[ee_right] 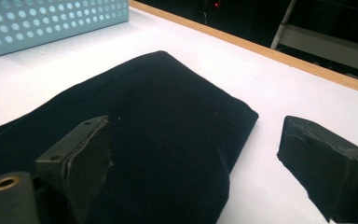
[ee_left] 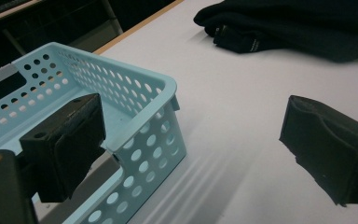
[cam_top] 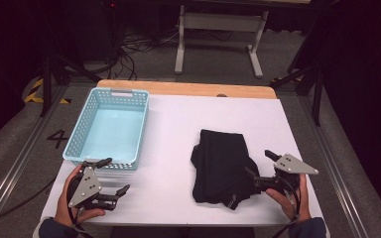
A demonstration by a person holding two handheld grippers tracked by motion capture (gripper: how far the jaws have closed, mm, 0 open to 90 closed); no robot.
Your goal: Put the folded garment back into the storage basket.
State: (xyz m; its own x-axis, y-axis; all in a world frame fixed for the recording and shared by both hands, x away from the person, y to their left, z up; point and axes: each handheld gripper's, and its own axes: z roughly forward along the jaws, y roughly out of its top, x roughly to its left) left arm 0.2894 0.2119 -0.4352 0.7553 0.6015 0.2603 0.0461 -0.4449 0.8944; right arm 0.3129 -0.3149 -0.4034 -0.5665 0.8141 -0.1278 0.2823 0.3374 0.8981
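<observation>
A folded black garment (cam_top: 223,166) lies on the white tabletop (cam_top: 178,148), right of centre and toward the person's edge. It is a dark, soft bundle with one rounded fold edge facing the far side and some looser folds and a small label or strap end at its near corner (too small to tell which).

The right gripper (cam_top: 263,168) sits at the garment's right edge, held in the person's right hand (cam_top: 290,198). Its fingers are spread apart, holding nothing. In the right gripper view the left finger (ee_right: 81,163) hangs over the black cloth (ee_right: 168,130), while the right finger (ee_right: 326,163) is over bare tabletop just beyond the cloth's edge, so the fold edge lies between the two; whether either finger touches the cloth cannot be told.

The left gripper (cam_top: 115,176) is held in the left hand (cam_top: 74,203) near the tabletop's near-left corner, just in front of a light-blue perforated basket (cam_top: 79,134). Its fingers are also wide apart and empty. In the left gripper view one finger (ee_left: 70,144) shows against the basket's near corner (ee_left: 163,135), the other (ee_left: 331,144) over open tabletop, with the garment (ee_left: 298,28) well apart in the distance.

The basket stands at the left of the tabletop, nothing inside it, well apart from the garment.
</observation>
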